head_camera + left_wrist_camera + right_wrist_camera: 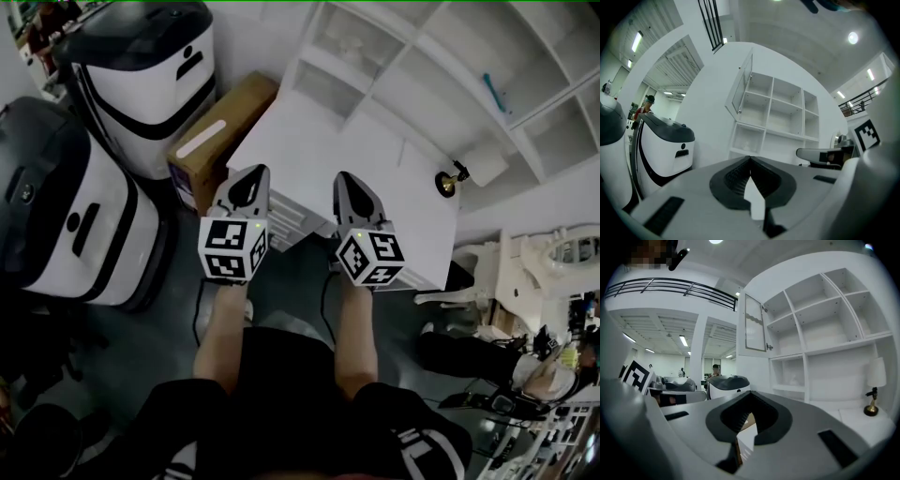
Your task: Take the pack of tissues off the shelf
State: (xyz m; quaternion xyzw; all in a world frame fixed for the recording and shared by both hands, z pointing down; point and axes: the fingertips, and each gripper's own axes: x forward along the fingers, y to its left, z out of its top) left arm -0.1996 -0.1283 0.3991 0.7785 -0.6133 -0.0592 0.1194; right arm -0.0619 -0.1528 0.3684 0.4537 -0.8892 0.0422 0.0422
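Both tongs are closed and empty. The left tongs (251,186) and the right tongs (351,190) hang side by side over the near edge of the white desk (309,131), and each gripper view shows the jaw tips together with nothing between them. The pack of tissues (794,379) shows only as a faint, pale lump in the lower left compartment of the white shelf unit (820,350), which rises at the desk's far edge. It is too dim to make out the wrapping. A small brass lamp (454,179) stands near the desk's right edge, and a cardboard box (217,139) sits just off the left edge.

Such a pack is probably light and soft and gives under pressure, and a slick film wrapper could let it slide. Gripping across its short sides, around the middle, looks safest, with the jaws opened wide before they enter the compartment. A gentle squeeze should do, and the compartment walls seem to leave little room for a slanted approach
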